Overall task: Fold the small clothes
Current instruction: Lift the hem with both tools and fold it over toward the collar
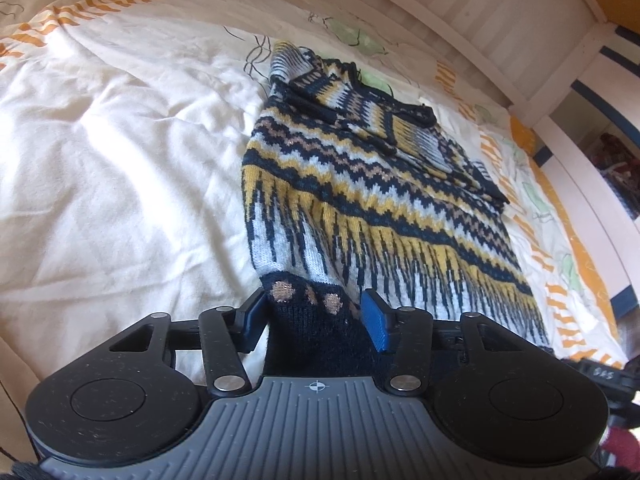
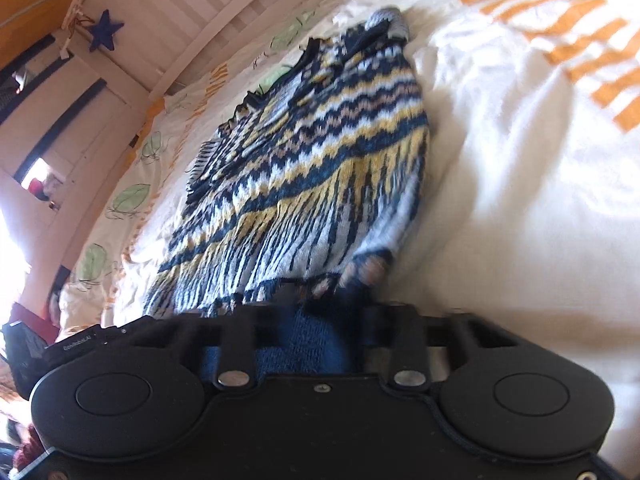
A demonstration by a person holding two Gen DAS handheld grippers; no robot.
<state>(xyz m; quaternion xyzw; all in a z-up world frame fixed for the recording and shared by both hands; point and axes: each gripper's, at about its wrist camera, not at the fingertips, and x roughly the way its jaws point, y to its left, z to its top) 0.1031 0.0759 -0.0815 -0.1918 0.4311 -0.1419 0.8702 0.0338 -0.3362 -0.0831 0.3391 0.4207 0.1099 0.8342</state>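
Observation:
A small knitted sweater [image 1: 360,184] with navy, yellow, white and tan zigzag bands lies on the bed, its sleeves folded over the far part. My left gripper [image 1: 316,312] is shut on the sweater's dark navy hem at its near left corner, with blue fingers [image 1: 376,320] either side of the cloth. In the right wrist view the same sweater [image 2: 320,160] stretches away, and my right gripper [image 2: 324,300] is shut on the hem at the near edge. The right fingertips are blurred and mostly hidden by cloth.
The sweater lies on a white duvet [image 1: 120,160] with orange dashes and green leaf prints. A white slatted bed rail [image 1: 480,12] runs along the far side. The other gripper's body [image 1: 600,372] shows at the lower right of the left wrist view.

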